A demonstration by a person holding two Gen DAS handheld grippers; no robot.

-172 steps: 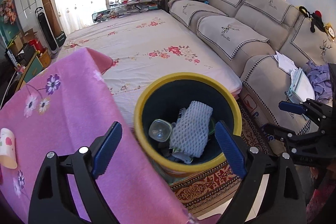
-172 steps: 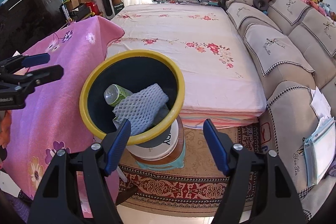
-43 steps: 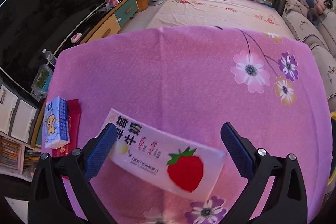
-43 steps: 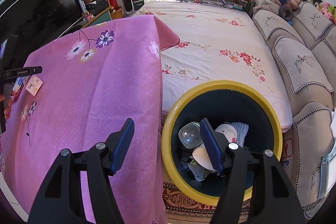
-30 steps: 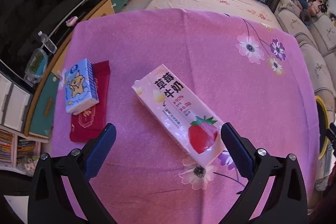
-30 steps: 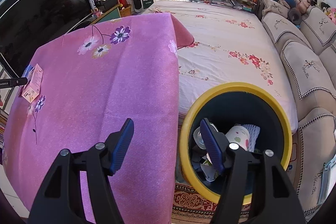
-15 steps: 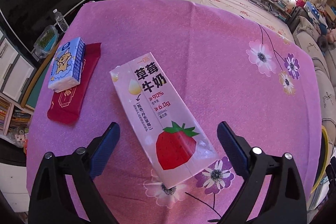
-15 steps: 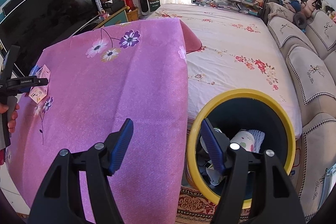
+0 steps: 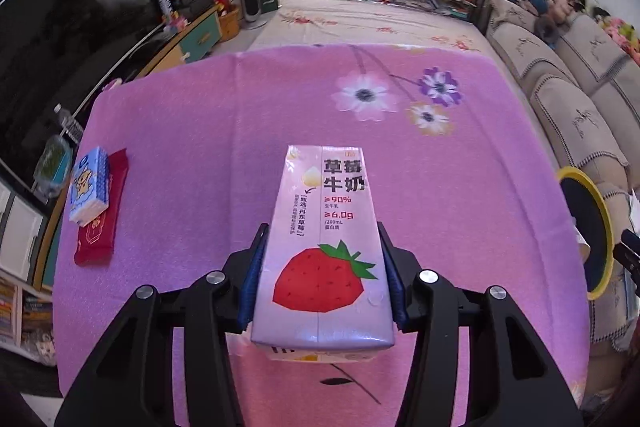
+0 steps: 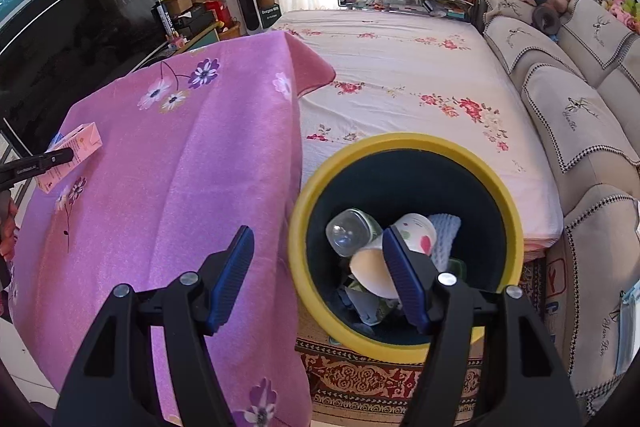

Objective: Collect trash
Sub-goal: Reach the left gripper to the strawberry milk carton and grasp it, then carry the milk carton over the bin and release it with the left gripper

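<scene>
A pink strawberry milk carton (image 9: 326, 239) lies on the pink flowered tablecloth (image 9: 248, 131). My left gripper (image 9: 322, 275) is shut on the carton, one blue pad on each long side. The carton also shows far left in the right wrist view (image 10: 74, 149). My right gripper (image 10: 316, 279) is open and empty, hovering between the table edge and the yellow-rimmed trash bin (image 10: 404, 143). The bin holds a clear bottle (image 10: 348, 231), a paper cup (image 10: 412, 231) and white foam netting (image 10: 444, 231). The bin's rim shows at the right of the left wrist view (image 9: 600, 227).
A blue tissue pack (image 9: 89, 185) lies on a red packet (image 9: 102, 223) at the table's left edge. A flowered bed (image 10: 400, 67) lies beyond the table, a beige sofa (image 10: 580, 115) at right, a TV (image 10: 68, 27) at left. A patterned rug (image 10: 360, 379) lies under the bin.
My left gripper has turned in line with the milk carton and shut on it. My right gripper has stayed open and shifted a little nearer the bin.
</scene>
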